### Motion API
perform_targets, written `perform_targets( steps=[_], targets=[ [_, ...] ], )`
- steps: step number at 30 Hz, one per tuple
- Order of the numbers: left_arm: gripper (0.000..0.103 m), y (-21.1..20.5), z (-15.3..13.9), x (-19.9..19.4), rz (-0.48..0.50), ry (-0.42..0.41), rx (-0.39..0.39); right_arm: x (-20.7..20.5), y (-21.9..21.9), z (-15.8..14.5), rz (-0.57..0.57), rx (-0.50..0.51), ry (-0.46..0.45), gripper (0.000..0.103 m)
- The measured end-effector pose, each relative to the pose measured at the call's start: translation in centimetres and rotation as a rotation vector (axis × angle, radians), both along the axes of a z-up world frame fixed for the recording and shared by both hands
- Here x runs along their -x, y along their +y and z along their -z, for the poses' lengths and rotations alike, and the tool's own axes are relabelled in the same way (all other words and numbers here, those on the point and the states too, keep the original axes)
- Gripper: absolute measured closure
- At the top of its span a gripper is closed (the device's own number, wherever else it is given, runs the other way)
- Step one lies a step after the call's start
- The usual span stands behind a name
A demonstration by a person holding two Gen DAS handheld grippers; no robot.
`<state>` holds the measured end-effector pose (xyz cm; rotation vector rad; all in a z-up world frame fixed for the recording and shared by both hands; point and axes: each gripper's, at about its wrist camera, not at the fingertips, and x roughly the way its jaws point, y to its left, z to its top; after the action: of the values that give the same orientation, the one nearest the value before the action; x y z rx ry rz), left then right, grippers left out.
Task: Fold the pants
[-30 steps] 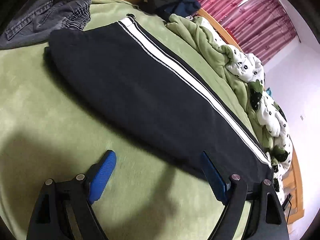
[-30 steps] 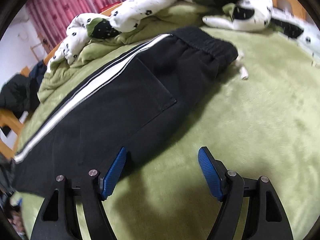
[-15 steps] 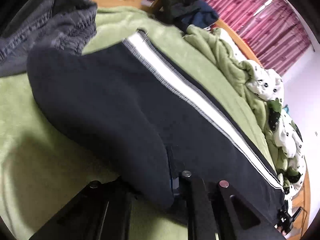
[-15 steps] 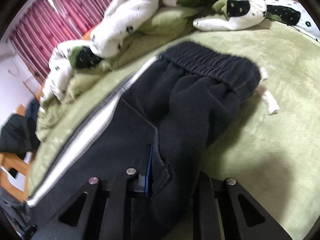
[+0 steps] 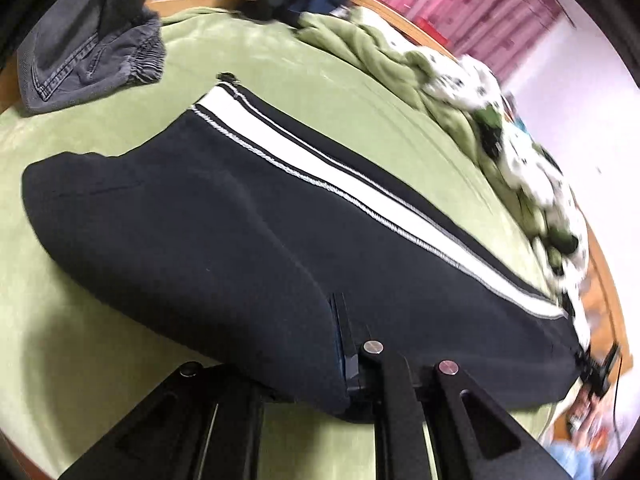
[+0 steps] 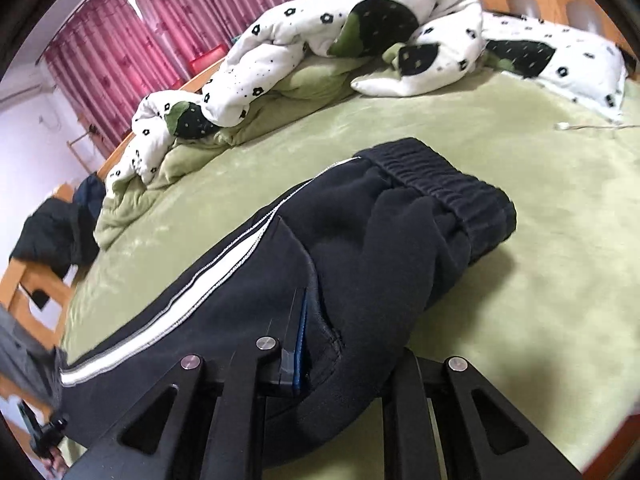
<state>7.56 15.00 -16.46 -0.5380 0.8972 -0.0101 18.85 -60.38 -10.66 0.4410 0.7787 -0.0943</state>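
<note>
both grippers clamp the near edge of the black pants (image 5: 224, 240) on a bed, the fold only just under way. the left gripper (image 5: 340, 360) has its jaws pressed together on thick dark cloth along the leg, and the right gripper (image 6: 308, 352) has its jaws closed on the cloth near the back pocket, below the waistband (image 6: 444, 188). the gripped edge stands bunched and raised off the bedspread (image 5: 100, 360); the rest of the pants lies flat along the bed, legs apparently stacked, so the lengthwise halving looks done and the shortening folds are probably all still ahead. the pants are heavy, fleecy knit with a ribbed elastic waist and a broad white stripe (image 5: 328, 160) edged in grey running down the side. the bedspread is a plush, pale green pile. farther off, a grey denim garment (image 5: 88, 52) lies crumpled at the bed's edge, and a white quilt (image 6: 320, 36) dotted with black flowers is heaped by the wooden frame, though blur softens its detail. pink curtains (image 6: 140, 36) hang behind.
</note>
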Motion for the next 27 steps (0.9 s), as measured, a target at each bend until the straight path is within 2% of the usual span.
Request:
perform_targets(
  steps=[3,5,6,7,8,9,10,11,13,15,19,20,22,23,25,26,27],
  targets=[
    [0.085,-0.9,0.9,1.1,0.02,0.005,-0.067,2.7,-1.0,1.0,-0.022,0.04,0.027,0.086],
    [0.083,-0.7,1.2,1.5,0.014,0.01,-0.062,3.1,-1.6,3.1,-0.027,0.014,0.08,0.083],
    [0.081,-0.5,1.2,1.5,0.011,0.014,-0.052,3.3,-1.8,3.7,-0.023,0.004,0.097,0.078],
    [0.075,-0.3,1.0,1.6,0.008,0.029,-0.043,3.4,-2.0,4.2,-0.013,-0.004,0.111,0.068],
    [0.067,-0.2,0.7,1.9,0.015,0.042,-0.044,3.9,-2.2,4.3,0.009,-0.003,0.098,0.062],
    [0.062,-0.2,0.6,2.1,0.02,0.046,-0.052,4.6,-2.4,4.2,0.034,0.006,0.073,0.05],
    [0.051,-0.1,0.3,2.6,0.022,0.053,-0.078,5.2,-2.8,4.0,0.068,0.019,0.04,0.041],
    [0.046,-0.1,0.0,3.3,0.013,0.056,-0.117,5.6,-3.2,3.7,0.104,0.03,0.009,0.038],
    [0.046,0.1,-0.3,4.5,0.002,0.054,-0.171,5.2,-4.7,3.6,0.156,0.008,-0.013,0.028],
    [0.046,0.4,-0.6,5.5,-0.011,0.059,-0.196,3.7,-6.1,4.5,0.177,-0.07,0.011,0.028],
    [0.046,0.8,-1.5,6.6,-0.054,0.037,-0.189,0.4,-8.6,6.7,0.223,-0.265,0.039,0.022],
    [0.046,0.8,-1.7,6.7,-0.06,0.027,-0.186,-0.1,-8.6,6.5,0.236,-0.264,0.038,0.024],
    [0.046,0.6,-2.3,7.0,-0.064,0.006,-0.19,-0.8,-8.0,5.1,0.248,-0.166,0.036,0.05],
    [0.046,0.3,-2.6,6.9,-0.064,-0.001,-0.198,-0.8,-7.8,3.2,0.223,-0.101,-0.018,0.052],
    [0.046,-0.3,-3.5,6.8,-0.058,-0.028,-0.225,0.1,-7.9,1.0,0.203,-0.128,-0.117,0.053],
    [0.046,-0.7,-3.9,6.7,-0.056,-0.041,-0.232,-0.1,-8.0,0.6,0.198,-0.133,-0.116,0.053],
    [0.046,-0.8,-4.3,6.9,-0.053,-0.058,-0.236,-0.4,-7.9,0.6,0.186,-0.118,-0.09,0.048]
  ],
)
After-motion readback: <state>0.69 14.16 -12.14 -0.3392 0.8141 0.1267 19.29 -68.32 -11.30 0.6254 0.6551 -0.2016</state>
